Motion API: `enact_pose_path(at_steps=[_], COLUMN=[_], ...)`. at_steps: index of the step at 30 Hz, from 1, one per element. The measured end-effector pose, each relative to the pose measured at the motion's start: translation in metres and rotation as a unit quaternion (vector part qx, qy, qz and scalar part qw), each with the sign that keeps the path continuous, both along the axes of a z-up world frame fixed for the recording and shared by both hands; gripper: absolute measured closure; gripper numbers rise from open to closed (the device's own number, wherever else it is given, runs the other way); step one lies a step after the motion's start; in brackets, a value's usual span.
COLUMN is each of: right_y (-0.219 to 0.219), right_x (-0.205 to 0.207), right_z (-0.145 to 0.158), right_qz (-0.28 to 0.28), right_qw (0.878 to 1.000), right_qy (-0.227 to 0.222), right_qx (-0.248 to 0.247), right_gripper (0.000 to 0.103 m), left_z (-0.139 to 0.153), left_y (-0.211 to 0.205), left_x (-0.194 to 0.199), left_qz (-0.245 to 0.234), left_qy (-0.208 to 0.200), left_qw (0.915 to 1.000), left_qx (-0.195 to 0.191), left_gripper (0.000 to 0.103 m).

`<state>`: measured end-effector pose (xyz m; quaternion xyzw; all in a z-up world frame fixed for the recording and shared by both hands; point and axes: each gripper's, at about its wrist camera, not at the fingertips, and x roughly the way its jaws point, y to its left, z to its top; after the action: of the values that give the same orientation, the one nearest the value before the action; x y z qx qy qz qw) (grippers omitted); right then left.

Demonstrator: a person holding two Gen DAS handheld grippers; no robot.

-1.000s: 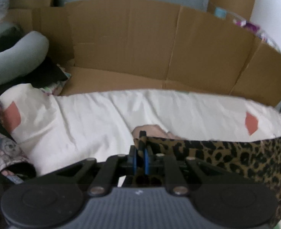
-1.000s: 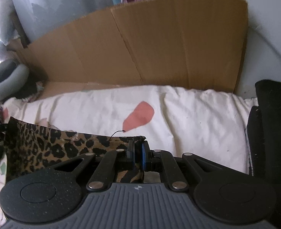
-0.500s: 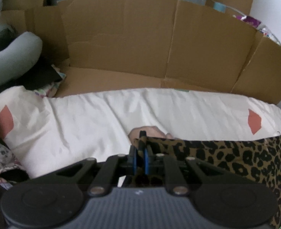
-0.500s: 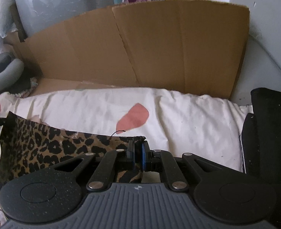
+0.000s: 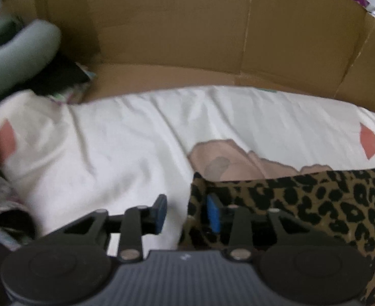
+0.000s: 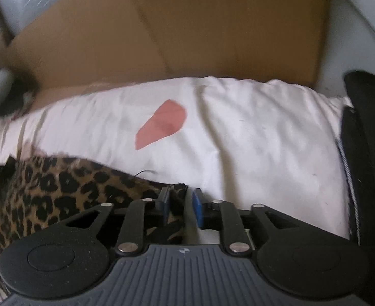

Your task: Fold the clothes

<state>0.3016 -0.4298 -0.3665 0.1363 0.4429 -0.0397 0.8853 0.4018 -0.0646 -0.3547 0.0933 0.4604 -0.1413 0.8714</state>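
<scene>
Leopard-print cloth (image 5: 314, 204) was pinched before; now both tongs (image 5: 187, 213) (image 6: 181, 206) have just parted, pads off it.

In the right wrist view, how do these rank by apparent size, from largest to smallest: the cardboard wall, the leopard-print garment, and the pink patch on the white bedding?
1. Cardboard wall, largest.
2. Leopard-print garment; it lies nearer the camera and the gripper partly hides it, so the gap is unsure.
3. Pink patch, clearly smallest.
</scene>
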Motion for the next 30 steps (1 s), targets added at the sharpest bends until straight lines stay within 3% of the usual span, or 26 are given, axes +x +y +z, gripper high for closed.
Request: enact_pose_path(at_steps=[8,12,18,21,24,30], right_y=[-0.005,0.012,0.048,0.068,0.087,0.101], right_x=[-0.018,-0.014,-0.007,-0.002,0.004,0.012], right_z=[0.036,0.044,0.047,0.045,0.040,0.034], right_qz=[0.021,0.043,0.099,0.132,0.155,0.180], right_qw=[0.997,0.996,0.992,0.989,0.985,0.981], right_qy=[-0.070,-0.073,-0.078,-0.072,-0.062,-0.059], right_qx=[0.023,0.015,0.005,-0.005,-0.038,-0.048], right_gripper=[0.069,0.069,0.069,0.069,0.069,0.070], left_z=[0.039,0.046,0.044,0.037,0.031,0.017], left_y=[-0.013,-0.034,-0.067,-0.078,-0.087,-0.100], left_x=[-0.029,-0.039,-0.053,-0.056,-0.060,-0.061], left_qz=[-0.029,-0.055,-0.104,-0.121,-0.141,-0.176], left_qy=[-0.044,-0.042,-0.033,-0.023,-0.022,-0.023], left_qw=[0.9984,0.9965,0.9918,0.9896,0.9873,0.9822], left_qx=[-0.021,-0.046,-0.065,-0.073,-0.070,-0.063], left_gripper=[0.067,0.067,0.067,0.073,0.077,0.081])
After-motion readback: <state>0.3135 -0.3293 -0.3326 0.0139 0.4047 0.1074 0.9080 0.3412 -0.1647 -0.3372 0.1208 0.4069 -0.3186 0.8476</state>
